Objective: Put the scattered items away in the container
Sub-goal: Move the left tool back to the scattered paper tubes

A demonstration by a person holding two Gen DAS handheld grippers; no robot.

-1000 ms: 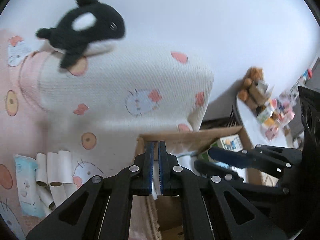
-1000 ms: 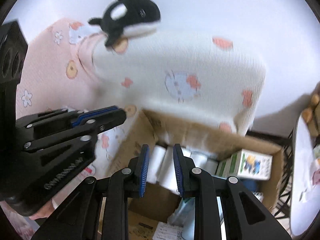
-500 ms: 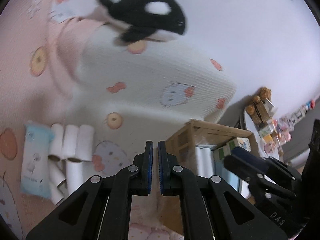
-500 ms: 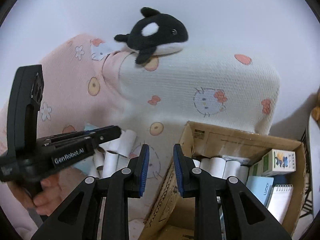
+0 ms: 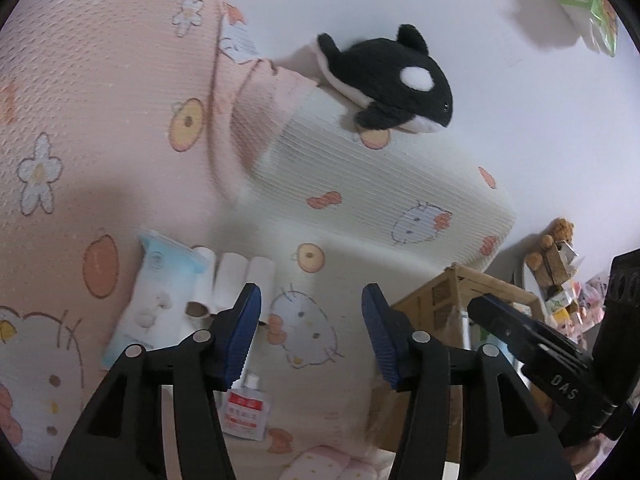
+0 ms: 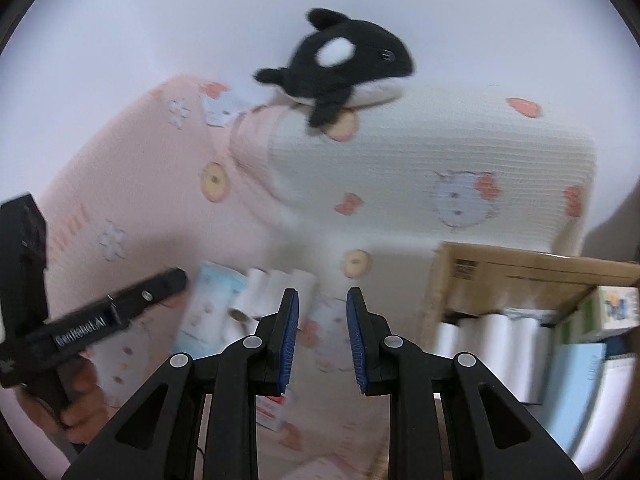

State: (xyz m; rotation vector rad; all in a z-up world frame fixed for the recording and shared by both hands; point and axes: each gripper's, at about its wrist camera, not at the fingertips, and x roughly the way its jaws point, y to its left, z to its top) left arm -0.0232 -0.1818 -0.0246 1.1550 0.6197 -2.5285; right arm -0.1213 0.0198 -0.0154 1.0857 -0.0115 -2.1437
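Pink, cartoon-printed bedding (image 5: 100,128) lies under my left gripper (image 5: 311,336), whose jaws are opening with nothing between them. Just beyond its left pad lie the white paper rolls (image 5: 244,276), side by side, one showing its brown cardboard core. Touching them on the left is a pale blue tissue pack (image 5: 156,304), flat on the bed. Below the gripper, nearer to me, lies a small white pouch with a red label (image 5: 246,412). My right gripper (image 6: 322,340) has its blue pads drawn in to a narrow gap, clamped on nothing. The cardboard box (image 6: 532,268) stands to its right, open, with more white rolls (image 6: 492,344) lined up inside beside some cartons. A plush orca (image 5: 392,80) sits on the cream pillow (image 5: 380,196) behind.
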